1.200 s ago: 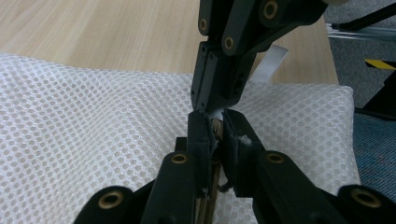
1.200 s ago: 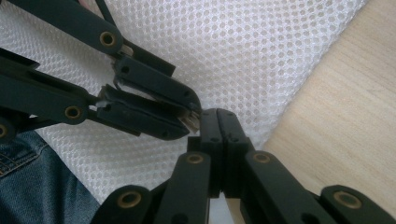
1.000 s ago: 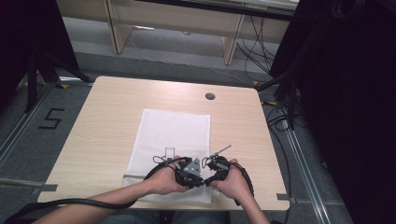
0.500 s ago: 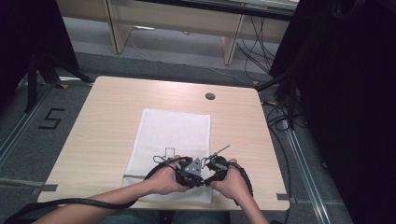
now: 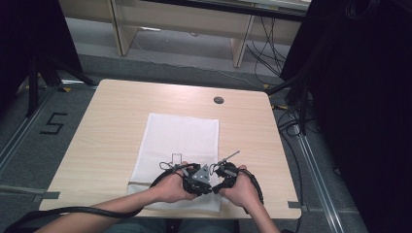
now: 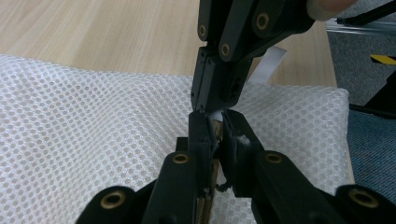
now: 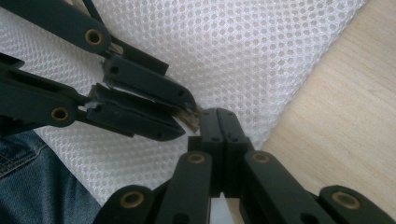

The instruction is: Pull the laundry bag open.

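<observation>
At the near edge of the pale wooden table (image 5: 116,126), on the flat white mesh fabric bag (image 5: 180,141), the left gripper (image 6: 215,135) narrowly pinches a small brownish tab, tip-to-tip with the right gripper (image 7: 219,122), whose jaws are pressed together.

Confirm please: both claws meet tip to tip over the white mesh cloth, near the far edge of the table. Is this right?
Not quite. The left claw and right claw do meet tip to tip over the white mesh cloth, but near the table's near edge, by the person; the high view shows it.
</observation>
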The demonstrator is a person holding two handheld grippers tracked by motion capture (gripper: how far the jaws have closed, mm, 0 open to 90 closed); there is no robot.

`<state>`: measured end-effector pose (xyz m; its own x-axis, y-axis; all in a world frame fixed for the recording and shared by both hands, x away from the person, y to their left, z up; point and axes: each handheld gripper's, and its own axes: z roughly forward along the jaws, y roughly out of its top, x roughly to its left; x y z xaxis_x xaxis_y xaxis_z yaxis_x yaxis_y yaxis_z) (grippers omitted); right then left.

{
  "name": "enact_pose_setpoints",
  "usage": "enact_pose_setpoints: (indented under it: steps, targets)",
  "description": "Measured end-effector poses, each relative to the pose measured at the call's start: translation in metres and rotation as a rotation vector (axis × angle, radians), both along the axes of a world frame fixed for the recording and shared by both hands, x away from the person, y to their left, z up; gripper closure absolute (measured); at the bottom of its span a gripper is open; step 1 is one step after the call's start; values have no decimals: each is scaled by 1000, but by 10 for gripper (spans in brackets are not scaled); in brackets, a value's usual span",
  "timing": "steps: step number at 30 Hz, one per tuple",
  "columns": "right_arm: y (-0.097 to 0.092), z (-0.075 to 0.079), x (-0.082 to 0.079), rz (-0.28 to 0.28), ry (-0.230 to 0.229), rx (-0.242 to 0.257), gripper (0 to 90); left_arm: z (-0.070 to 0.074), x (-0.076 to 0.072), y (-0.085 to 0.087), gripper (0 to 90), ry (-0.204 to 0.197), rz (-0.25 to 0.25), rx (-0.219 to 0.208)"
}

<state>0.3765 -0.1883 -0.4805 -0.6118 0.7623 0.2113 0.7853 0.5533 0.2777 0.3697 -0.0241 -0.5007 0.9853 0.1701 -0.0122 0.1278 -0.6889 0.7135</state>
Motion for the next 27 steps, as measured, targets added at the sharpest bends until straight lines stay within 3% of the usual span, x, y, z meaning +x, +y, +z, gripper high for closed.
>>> enact_pose_setpoints:
  steps: [1,6,7,8,12,13,15,17,20,22,25,27]
  targets:
    - [1,0,0,-5,0,5,900,1,1,0,821,-26,5,4]
    - [2,0,-1,3,-3,-3,900,3,2,1,822,-25,-6,5]
    - [1,0,0,13,-9,-7,900,3,3,0,822,-17,-7,-1]
    - [1,-1,0,20,-12,-10,900,2,1,0,821,26,-6,-10]
    - [1,-1,1,9,-6,8,900,3,1,0,821,6,17,-3]
    - [1,-1,1,9,-5,7,900,3,-2,-1,821,41,27,-7]
    - [1,-1,1,5,-5,5,900,3,-1,-1,820,49,24,-8]
    - [1,-1,1,6,-6,6,900,4,3,0,821,-5,-4,4]
    - [1,-1,1,16,-13,3,900,4,2,0,821,-6,6,6]
    - [1,1,-1,-5,10,-1,900,4,2,0,822,-8,4,8]
    - [1,1,-1,-5,9,-2,900,7,3,4,823,-30,-8,41]
    - [2,0,0,17,-7,-6,900,9,4,9,822,6,6,7]
